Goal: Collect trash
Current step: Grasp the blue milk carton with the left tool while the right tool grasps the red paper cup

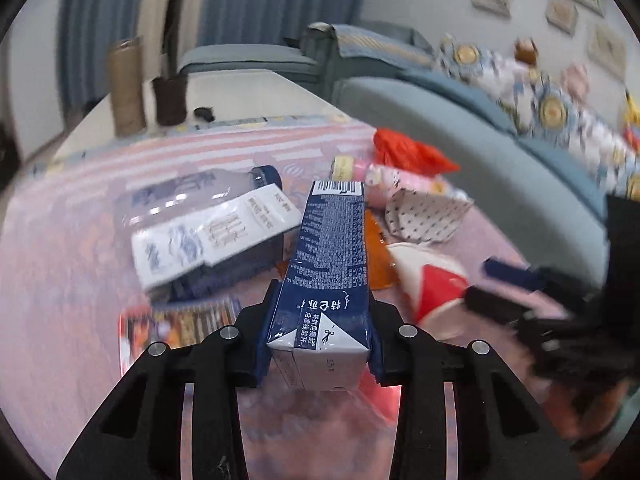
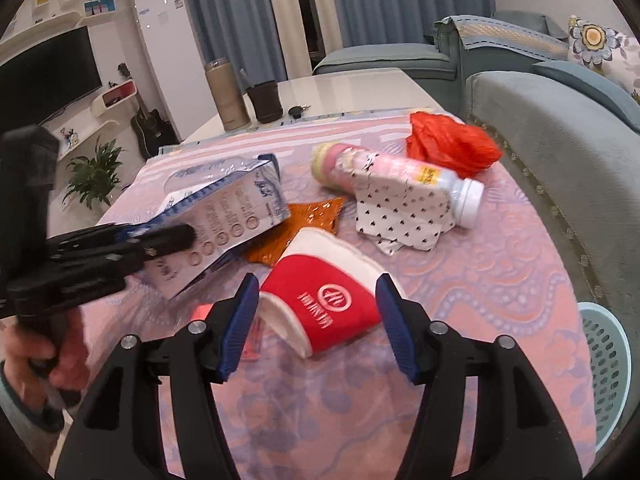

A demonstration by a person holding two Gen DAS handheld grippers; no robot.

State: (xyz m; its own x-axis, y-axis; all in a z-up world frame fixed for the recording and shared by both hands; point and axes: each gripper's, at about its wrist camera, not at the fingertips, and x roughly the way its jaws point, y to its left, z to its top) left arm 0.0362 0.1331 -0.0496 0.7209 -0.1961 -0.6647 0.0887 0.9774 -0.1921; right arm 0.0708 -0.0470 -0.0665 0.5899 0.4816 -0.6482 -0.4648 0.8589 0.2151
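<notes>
My left gripper (image 1: 320,316) is shut on a dark blue milk carton (image 1: 332,264) and holds it above the pink tablecloth (image 1: 60,280). In the right wrist view the left gripper (image 2: 176,240) shows at the left with the carton (image 2: 228,224). My right gripper (image 2: 316,312) is open, its fingers on either side of a crushed red and white paper cup (image 2: 324,312) lying on the cloth. The cup also shows in the left wrist view (image 1: 432,288). Other trash lies beyond: an orange wrapper (image 2: 304,224), a spotted paper (image 2: 400,216), a pink bottle (image 2: 400,176), a red plastic bag (image 2: 448,144).
A light blue basket (image 2: 608,372) stands at the right below the table edge. A grey-blue sofa (image 2: 560,128) runs along the right. A tan canister (image 2: 226,96) and a dark cup (image 2: 264,100) stand at the far end. A clear bottle (image 1: 192,196) and a white packet (image 1: 216,236) lie left.
</notes>
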